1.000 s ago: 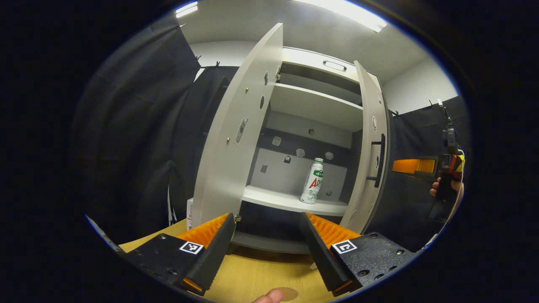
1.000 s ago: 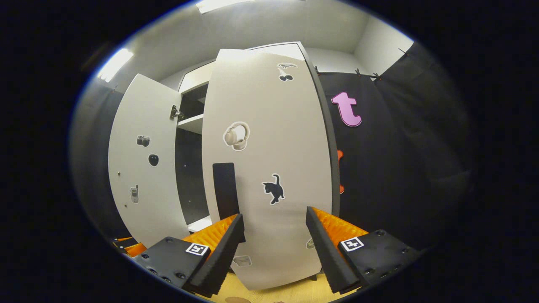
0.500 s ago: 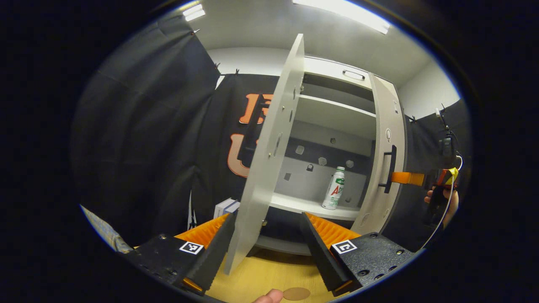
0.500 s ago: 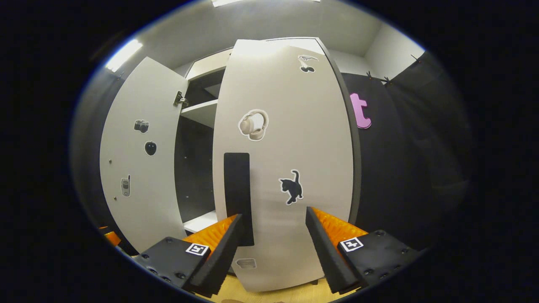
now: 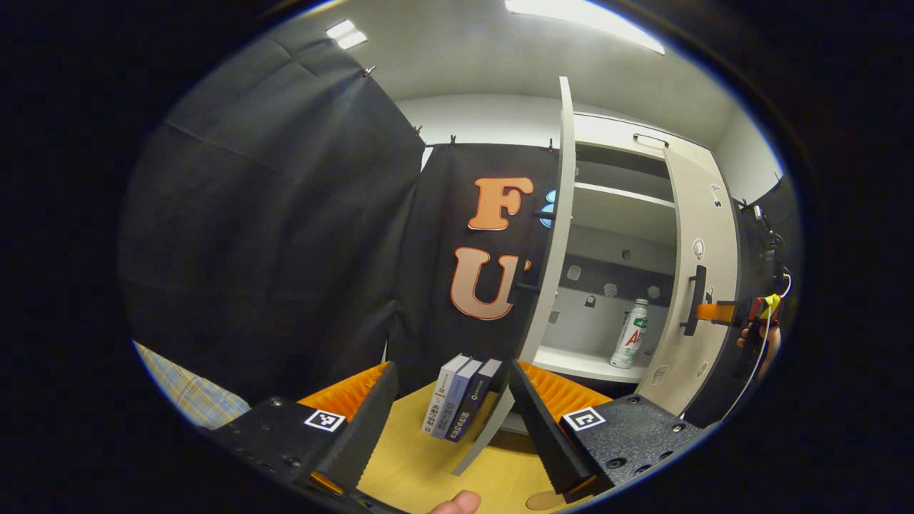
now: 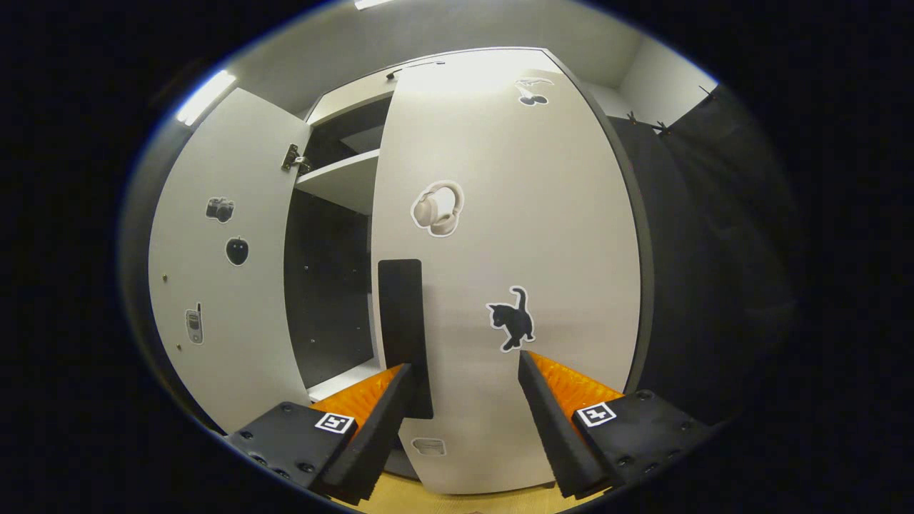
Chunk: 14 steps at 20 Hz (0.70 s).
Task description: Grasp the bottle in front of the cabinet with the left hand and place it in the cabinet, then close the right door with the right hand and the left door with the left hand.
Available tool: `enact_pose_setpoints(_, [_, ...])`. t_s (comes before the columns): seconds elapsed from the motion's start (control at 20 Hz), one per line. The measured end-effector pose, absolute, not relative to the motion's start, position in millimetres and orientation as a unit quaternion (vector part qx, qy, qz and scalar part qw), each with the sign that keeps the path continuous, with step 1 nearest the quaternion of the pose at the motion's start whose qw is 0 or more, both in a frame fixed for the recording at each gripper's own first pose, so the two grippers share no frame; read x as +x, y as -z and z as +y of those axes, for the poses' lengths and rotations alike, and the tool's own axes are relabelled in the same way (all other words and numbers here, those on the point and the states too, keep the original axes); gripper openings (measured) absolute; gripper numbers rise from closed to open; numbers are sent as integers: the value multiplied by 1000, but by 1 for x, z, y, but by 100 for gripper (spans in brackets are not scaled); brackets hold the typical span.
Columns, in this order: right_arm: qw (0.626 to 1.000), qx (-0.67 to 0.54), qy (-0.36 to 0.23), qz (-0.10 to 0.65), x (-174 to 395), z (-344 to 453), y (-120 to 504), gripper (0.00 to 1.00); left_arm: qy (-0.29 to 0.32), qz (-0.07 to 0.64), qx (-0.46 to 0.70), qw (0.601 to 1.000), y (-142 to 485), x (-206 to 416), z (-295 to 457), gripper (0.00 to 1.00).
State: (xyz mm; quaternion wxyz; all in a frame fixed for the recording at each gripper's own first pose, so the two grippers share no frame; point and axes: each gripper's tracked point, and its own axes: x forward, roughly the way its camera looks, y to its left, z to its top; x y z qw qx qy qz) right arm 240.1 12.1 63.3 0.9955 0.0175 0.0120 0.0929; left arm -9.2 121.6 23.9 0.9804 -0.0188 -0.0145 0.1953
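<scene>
- Two doors stand unclosed: the right door swung partway toward the cabinet, the left door seen edge-on at centre frame in the left gripper view.
- Task object: the bottle stands upright on the lower shelf, at right of that view, near the right door's inner face.
- Right gripper: fingers apart, empty, close against the door front; its left finger overlaps the black handle, though contact cannot be told.
- Left gripper: fingers apart, empty, above the table; three books show between them.
- Risk 1: a push near the handle edge may let a finger slip off the door into the gap.
- Risk 2: the bottle may sit close enough to the shelf front to be clipped and toppled.
- Risk 3: the left door's lower edge lies close to the left gripper's right finger, which could snag it.
- Open room: dark gap between the doors at centre left of the right gripper view; clear space left of the left door.
</scene>
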Motion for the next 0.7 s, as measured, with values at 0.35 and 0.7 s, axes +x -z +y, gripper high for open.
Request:
enact_pose_setpoints(0.35, [995, 28, -99, -3, 219, 15, -74, 97, -198, -45, -41, 978, -61, 25, 159, 96])
enact_pose_setpoints(0.7, [994, 31, -104, 9, 155, -9, -72, 97, -171, -65, -19, 983, -112, 88, 174, 95])
